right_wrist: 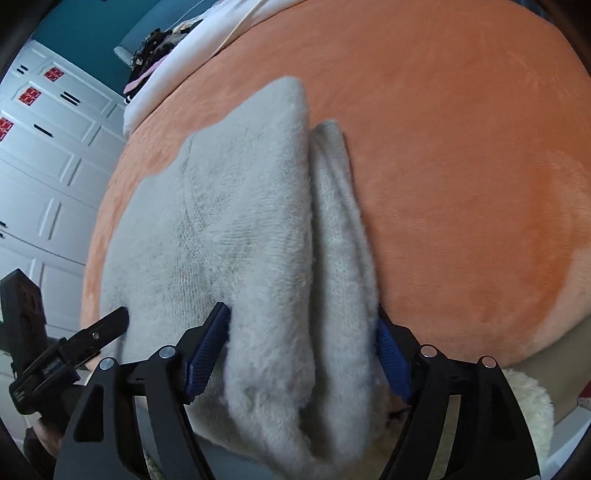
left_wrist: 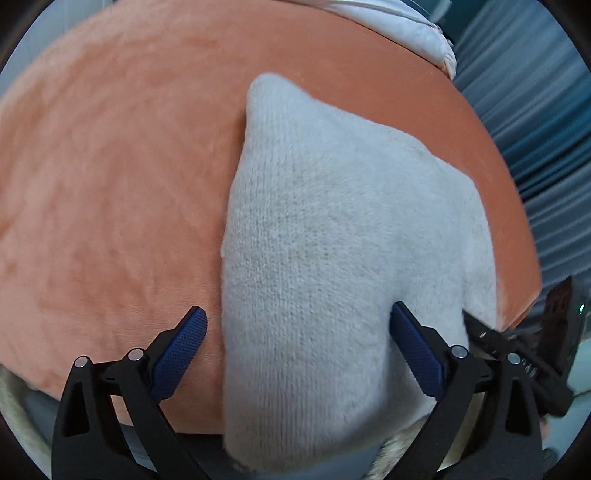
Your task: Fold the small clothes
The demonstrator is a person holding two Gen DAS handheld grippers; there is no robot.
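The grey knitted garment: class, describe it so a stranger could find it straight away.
Start with the wide orange plush blanket covering the bed. At its near edge lies the grey knitted garment, draping over that edge, with both open tongs, left and right, at its near end. It is the only pale grey, fuzzy knit there, unlike the white bedding at the far edge.
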